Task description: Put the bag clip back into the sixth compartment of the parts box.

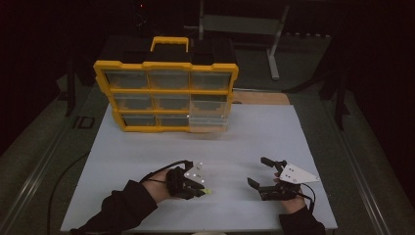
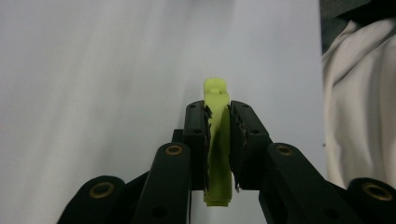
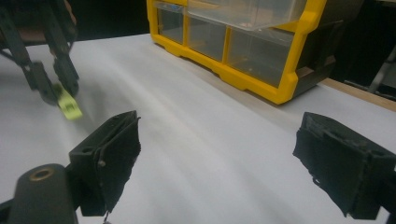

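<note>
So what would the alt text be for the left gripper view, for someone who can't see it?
Two black jaws of the left gripper are clamped on a small yellow-green plastic piece, whose ends stick out above and below the pads. Behind it lies a plain white table surface, with pale cloth at the right edge.

The left gripper (image 1: 201, 190), at the lower centre-left of the high view, is held by a hand coming out of a dark sleeve (image 1: 122, 208) from the bottom edge; its black jaws are pressed together on a small yellow-green plastic piece (image 2: 217, 140). The right gripper (image 1: 259, 172), at lower right, lies level with its jaws spread wide and nothing between them.
</note>
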`<action>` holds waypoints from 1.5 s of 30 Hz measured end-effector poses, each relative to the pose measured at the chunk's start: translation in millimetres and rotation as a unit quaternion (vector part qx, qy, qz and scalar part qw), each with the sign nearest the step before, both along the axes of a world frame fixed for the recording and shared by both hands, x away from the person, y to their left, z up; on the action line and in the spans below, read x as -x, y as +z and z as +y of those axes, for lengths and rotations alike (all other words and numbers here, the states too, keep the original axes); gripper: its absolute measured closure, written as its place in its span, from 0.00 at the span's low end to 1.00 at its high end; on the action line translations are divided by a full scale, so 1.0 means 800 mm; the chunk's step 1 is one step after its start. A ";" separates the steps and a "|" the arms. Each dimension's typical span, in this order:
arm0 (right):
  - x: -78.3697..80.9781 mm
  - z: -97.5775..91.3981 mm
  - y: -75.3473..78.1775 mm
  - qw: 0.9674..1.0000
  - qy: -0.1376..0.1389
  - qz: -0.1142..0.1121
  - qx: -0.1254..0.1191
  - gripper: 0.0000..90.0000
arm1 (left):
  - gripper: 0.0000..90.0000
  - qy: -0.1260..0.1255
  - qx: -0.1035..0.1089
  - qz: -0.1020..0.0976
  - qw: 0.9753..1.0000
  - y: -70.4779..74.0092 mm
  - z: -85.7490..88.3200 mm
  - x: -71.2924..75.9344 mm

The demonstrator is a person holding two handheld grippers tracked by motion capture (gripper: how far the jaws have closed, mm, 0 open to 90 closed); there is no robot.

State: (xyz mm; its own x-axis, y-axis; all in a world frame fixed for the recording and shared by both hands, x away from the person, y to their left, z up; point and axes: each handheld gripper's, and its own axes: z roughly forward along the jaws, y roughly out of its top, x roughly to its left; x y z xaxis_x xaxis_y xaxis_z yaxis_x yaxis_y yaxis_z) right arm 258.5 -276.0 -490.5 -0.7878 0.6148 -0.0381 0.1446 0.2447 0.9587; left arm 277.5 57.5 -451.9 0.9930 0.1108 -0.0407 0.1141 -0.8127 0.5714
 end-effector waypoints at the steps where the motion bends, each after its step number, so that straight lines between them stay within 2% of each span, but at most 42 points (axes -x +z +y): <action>1: 0.000 0.000 0.000 1.000 0.000 0.000 0.000 0.15 | 0.88 -0.001 0.000 -0.003 1.000 0.005 0.000 -0.001; 15: 0.000 0.001 0.000 1.000 0.000 0.002 -0.001 0.15 | 0.88 -0.003 0.012 -0.010 1.000 0.058 0.005 -0.020; 23: -0.001 0.000 -0.001 1.000 0.000 0.001 0.000 0.15 | 0.88 0.003 0.019 -0.030 0.999 0.101 0.011 -0.036; 28: -0.001 0.001 -0.001 1.000 0.000 0.001 0.000 0.15 | 0.88 0.011 0.029 -0.035 0.999 0.126 0.017 -0.049; 35: -0.001 0.001 -0.001 1.000 0.001 0.001 0.001 0.15 | 0.88 0.018 0.051 -0.053 0.997 0.157 0.021 -0.068; 37: -0.001 0.001 -0.001 1.000 0.001 0.002 0.000 0.15 | 0.88 0.019 0.052 -0.067 0.996 0.164 0.020 -0.073; 41: -0.001 0.000 -0.001 1.000 0.001 0.001 0.002 0.15 | 0.88 0.025 0.059 -0.077 0.995 0.179 0.020 -0.087; 44: -0.001 0.001 -0.001 1.000 0.002 0.000 0.004 0.15 | 0.88 0.028 0.062 -0.083 0.994 0.188 0.019 -0.097; 45: -0.001 0.001 -0.001 1.000 0.002 0.001 0.005 0.15 | 0.88 0.031 0.067 -0.076 0.994 0.191 0.018 -0.102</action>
State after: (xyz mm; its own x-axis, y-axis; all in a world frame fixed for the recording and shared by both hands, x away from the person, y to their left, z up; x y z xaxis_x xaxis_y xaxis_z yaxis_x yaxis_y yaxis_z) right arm 259.4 -275.3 -491.7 -0.7900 0.6116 -0.0431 0.1448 0.2544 0.9562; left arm 359.3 71.9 -298.8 0.9800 0.1765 0.0915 0.0656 -0.7216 0.6892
